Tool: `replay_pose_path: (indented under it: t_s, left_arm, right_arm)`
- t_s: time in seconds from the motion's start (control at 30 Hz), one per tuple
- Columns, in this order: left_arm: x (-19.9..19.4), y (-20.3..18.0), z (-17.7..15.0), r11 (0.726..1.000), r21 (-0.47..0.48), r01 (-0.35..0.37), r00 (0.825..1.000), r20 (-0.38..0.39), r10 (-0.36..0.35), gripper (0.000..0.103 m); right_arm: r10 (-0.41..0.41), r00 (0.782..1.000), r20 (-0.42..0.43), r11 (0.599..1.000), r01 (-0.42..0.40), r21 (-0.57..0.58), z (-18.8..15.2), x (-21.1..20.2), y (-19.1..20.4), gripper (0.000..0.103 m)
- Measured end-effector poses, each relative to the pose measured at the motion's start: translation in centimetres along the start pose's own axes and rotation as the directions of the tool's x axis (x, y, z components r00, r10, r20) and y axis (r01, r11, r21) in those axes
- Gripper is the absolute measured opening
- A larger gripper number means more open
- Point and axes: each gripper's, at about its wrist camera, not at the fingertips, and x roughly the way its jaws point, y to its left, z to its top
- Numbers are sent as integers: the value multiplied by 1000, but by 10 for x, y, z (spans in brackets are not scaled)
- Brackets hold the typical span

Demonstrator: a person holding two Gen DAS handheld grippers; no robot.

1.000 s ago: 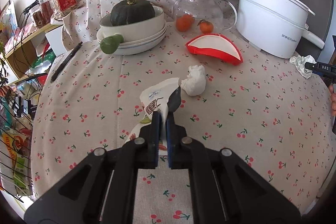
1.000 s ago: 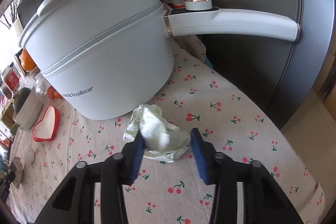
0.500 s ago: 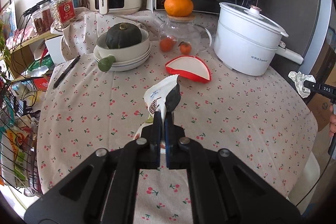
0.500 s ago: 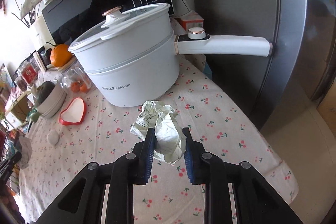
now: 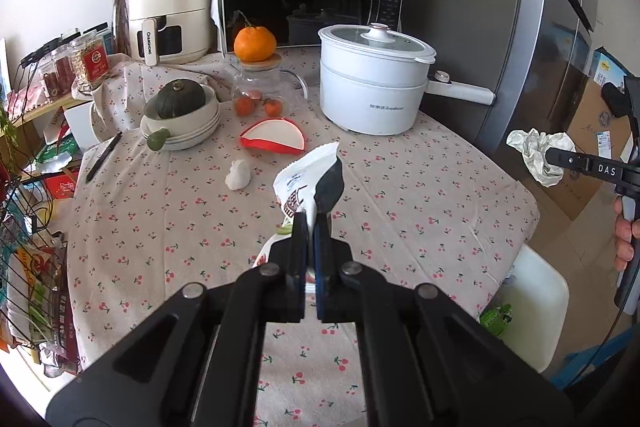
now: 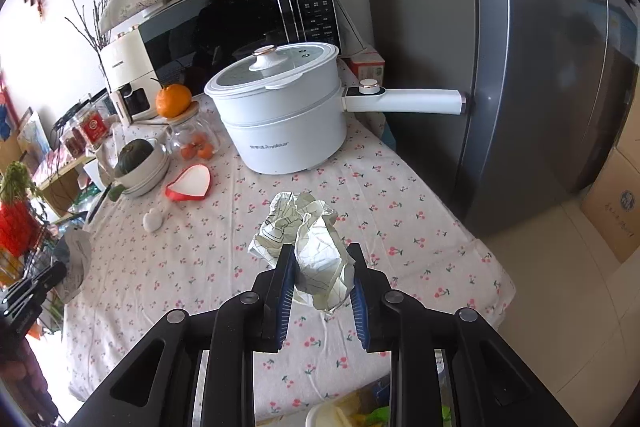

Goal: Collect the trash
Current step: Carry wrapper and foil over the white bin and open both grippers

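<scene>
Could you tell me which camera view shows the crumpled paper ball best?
The right wrist view: the crumpled paper ball fills the centre, pinched between the right gripper. The left wrist view shows it small at the right edge.

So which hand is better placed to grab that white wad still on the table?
Probably the left: the wad lies nearer it. But it already grips a wrapper, and the right holds crumpled paper.

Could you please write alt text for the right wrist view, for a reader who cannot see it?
The right gripper holds a crumpled paper wad above a table with a cherry-print cloth. Behind it stand a white electric pot and a microwave; a small white wad lies on the cloth.
</scene>
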Motion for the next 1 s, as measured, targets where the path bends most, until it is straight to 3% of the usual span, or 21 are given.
replay_pose_path:
  t_s: [0.3,0.53,0.77,1.0]
  left_arm:
    - [-15,-45,-29,995,38,90,996,-19,-90,4]
    - [-13,-82,-48,982,68,178,983,-51,-175,4]
    - [-1,-141,-67,944,149,294,952,-130,-276,4]
    - [23,-197,-85,893,185,410,898,-253,-360,4]
  right_arm:
    - [-8,999,-36,1000,7,-30,-45,-42,9,26]
    - [-37,994,-103,999,39,13,-81,-52,-12,26]
    - [-87,976,-198,989,109,99,-104,-49,-57,27]
    - [-142,958,-249,973,182,143,-121,-51,-97,27]
